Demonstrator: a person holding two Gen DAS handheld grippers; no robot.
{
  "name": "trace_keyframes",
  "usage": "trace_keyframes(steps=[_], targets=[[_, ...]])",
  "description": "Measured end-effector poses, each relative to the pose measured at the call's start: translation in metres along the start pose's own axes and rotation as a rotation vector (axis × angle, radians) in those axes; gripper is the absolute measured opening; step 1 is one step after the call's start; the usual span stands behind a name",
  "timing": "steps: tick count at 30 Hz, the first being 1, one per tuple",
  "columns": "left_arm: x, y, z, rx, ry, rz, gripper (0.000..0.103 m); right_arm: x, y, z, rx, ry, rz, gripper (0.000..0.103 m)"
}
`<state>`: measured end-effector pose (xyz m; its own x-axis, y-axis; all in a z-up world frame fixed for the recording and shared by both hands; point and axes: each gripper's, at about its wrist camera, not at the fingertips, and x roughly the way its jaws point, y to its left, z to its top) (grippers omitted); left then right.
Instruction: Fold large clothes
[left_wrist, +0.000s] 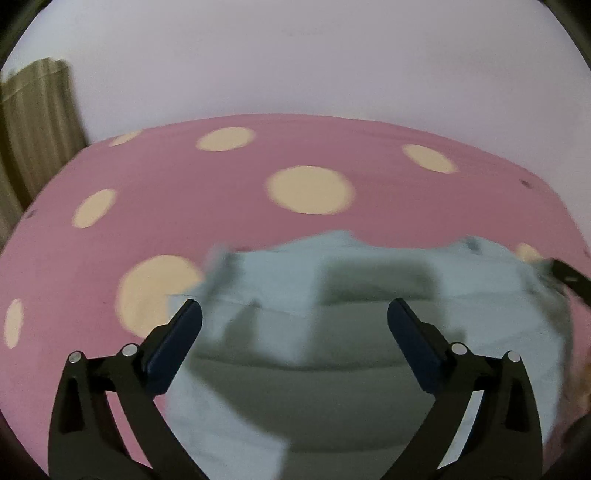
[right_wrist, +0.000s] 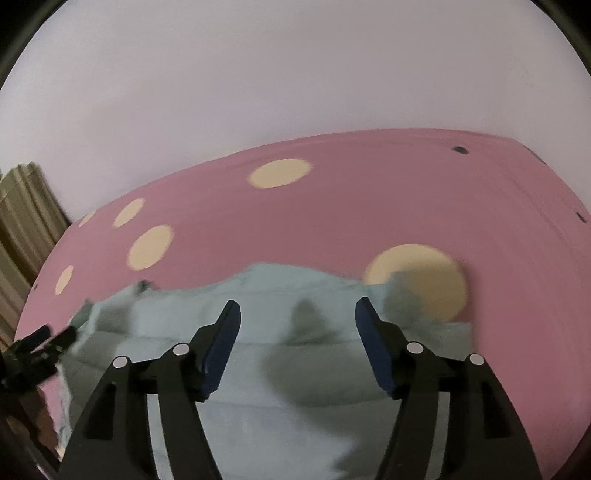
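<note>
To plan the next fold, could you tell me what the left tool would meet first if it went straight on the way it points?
Most likely the light blue garment lying on the pink spotted sheet; the open left tool points down at it, though blur leaves depth unclear.

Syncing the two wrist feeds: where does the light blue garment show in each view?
Left wrist: light blue garment fills the lower centre and right, under the open left hand-held gripper.
Right wrist: light blue garment fills the lower centre and left, under the open right hand-held gripper.
Shared landmark: the pink spotted sheet beneath it.
</note>
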<state>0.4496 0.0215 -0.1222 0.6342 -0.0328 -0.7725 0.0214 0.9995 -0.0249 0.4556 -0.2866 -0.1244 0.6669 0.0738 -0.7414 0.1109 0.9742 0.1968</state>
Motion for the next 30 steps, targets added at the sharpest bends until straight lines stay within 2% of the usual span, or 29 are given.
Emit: trace_keyframes(steps=[3, 7, 10, 18, 25, 27, 30], targets=[[0.004, -0.03, -0.005, 0.037, -0.021, 0.01, 0.1, 0.013, 0.029, -0.006, -0.034, 0.037, 0.01, 0.065], [0.025, -0.046, -0.01, 0.048, -0.001, 0.032, 0.1, 0.036, 0.049, -0.013, -0.069, 0.05, -0.042, 0.065], [0.046, -0.045, -0.021, 0.041, 0.04, 0.047, 0.1, 0.059, 0.047, -0.025, -0.081, 0.083, -0.088, 0.065], [0.073, -0.04, -0.033, 0.017, 0.037, 0.03, 0.101, 0.086, 0.046, -0.042, -0.114, 0.096, -0.118, 0.069], [0.078, -0.044, -0.031, 0.028, 0.051, 0.047, 0.101, 0.084, 0.047, -0.044, -0.114, 0.076, -0.123, 0.07], [0.063, -0.043, -0.03, 0.011, 0.051, 0.049, 0.101, 0.073, 0.046, -0.04, -0.102, 0.072, -0.113, 0.07], [0.033, -0.041, -0.037, -0.02, 0.019, 0.01, 0.101, 0.041, 0.048, -0.042, -0.071, 0.03, -0.075, 0.07]])
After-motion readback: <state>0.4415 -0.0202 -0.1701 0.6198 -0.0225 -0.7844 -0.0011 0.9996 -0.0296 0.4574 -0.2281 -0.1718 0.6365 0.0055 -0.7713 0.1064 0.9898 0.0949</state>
